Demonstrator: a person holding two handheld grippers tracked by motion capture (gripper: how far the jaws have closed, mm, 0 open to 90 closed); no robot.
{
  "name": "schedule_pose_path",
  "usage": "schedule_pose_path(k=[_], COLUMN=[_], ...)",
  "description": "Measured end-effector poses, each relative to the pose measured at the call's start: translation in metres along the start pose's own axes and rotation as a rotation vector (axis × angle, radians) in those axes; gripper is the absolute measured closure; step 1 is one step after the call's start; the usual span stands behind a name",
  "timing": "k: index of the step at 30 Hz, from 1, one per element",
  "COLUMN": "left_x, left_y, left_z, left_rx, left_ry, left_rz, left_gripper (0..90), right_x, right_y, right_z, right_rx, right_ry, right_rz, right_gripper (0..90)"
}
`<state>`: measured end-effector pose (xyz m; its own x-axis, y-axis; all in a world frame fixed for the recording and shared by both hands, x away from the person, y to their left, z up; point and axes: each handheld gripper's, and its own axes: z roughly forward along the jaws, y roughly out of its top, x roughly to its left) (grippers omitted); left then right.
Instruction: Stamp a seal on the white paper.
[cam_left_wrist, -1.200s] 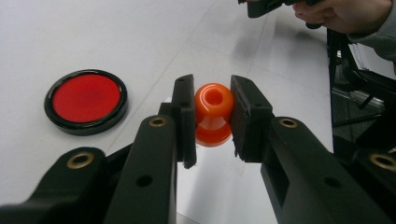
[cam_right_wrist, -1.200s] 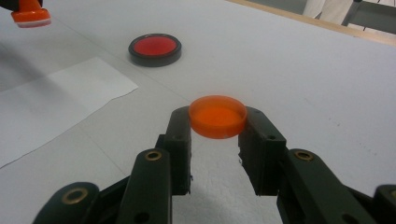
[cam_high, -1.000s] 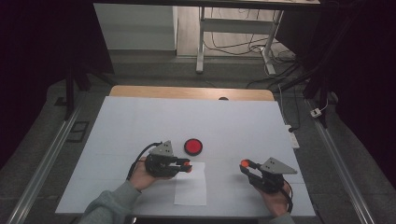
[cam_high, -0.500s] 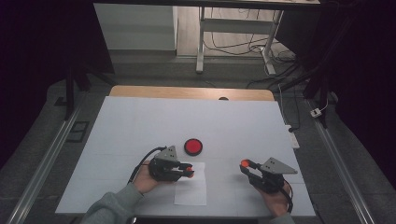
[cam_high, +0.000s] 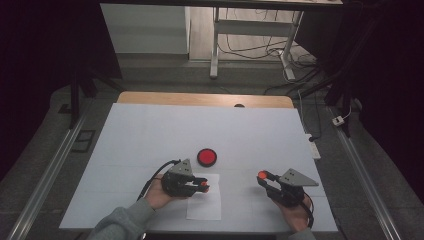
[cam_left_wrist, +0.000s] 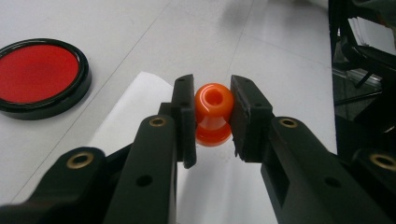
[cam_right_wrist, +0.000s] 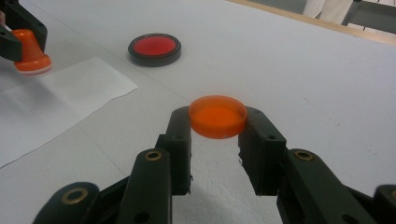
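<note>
- The orange stamp (cam_left_wrist: 213, 114) sits pinched between the jaws of my left gripper (cam_high: 194, 186), held by its knobbed handle, base pointing down at the white paper sheet (cam_high: 205, 202).
- Compared with a second ago, the left gripper is lower in the high view: it has moved from beside the red ink pad (cam_high: 206, 157) toward me and now hangs over the upper part of the sheet.
- In the right gripper view the stamp (cam_right_wrist: 30, 51) has its base at the sheet's surface (cam_right_wrist: 56, 100); whether it touches or hovers just above cannot be told.
- Judgement: the inking step appears finished and the printing step is in hand; the next move calls for a straight downward press, without sliding.
- The ink pad (cam_left_wrist: 39, 77) lies open on the worktop (cam_high: 150, 135), just beyond the sheet's far edge.
- My right gripper (cam_high: 267, 181) is unchanged from a second ago: its jaws pinch the orange cap (cam_right_wrist: 217, 116), a shallow round lid, held well apart from the sheet over bare worktop.
- Judgement: the cap waits there for re-capping the stamp after the print.
</note>
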<state>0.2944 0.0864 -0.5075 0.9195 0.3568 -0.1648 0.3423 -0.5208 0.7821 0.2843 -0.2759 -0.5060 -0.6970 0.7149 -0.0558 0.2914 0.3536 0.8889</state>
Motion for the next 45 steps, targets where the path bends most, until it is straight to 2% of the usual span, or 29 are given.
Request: schedule_pose_path(k=[11,20,30,33,45], left_x=[-0.003,-0.003,-0.001,-0.001,-0.001], left_y=[-0.002,-0.003,-0.008,-0.009,-0.01], left_z=[0.006,0.008,0.013,0.016,0.017], left_rx=[0.014,0.013,0.04,0.061,0.062], left_ry=[0.018,0.024,0.038,0.045,0.054], left_rz=[0.019,0.018,0.016,0.028,0.034], left_gripper=[72.0,72.1,72.1,72.1,72.1], right_x=[0.0,0.0,0.0,0.0,0.0], right_y=[0.0,0.0,0.0,0.0,-0.001], right_z=[0.0,0.0,0.001,0.001,0.001], right_rx=[0.003,0.004,0.005,0.006,0.007], right_ry=[0.002,0.003,0.004,0.004,0.005], right_rz=[-0.001,0.0,0.0,0.0,0.0], right_gripper=[64.5,64.5,64.5,64.5,64.5])
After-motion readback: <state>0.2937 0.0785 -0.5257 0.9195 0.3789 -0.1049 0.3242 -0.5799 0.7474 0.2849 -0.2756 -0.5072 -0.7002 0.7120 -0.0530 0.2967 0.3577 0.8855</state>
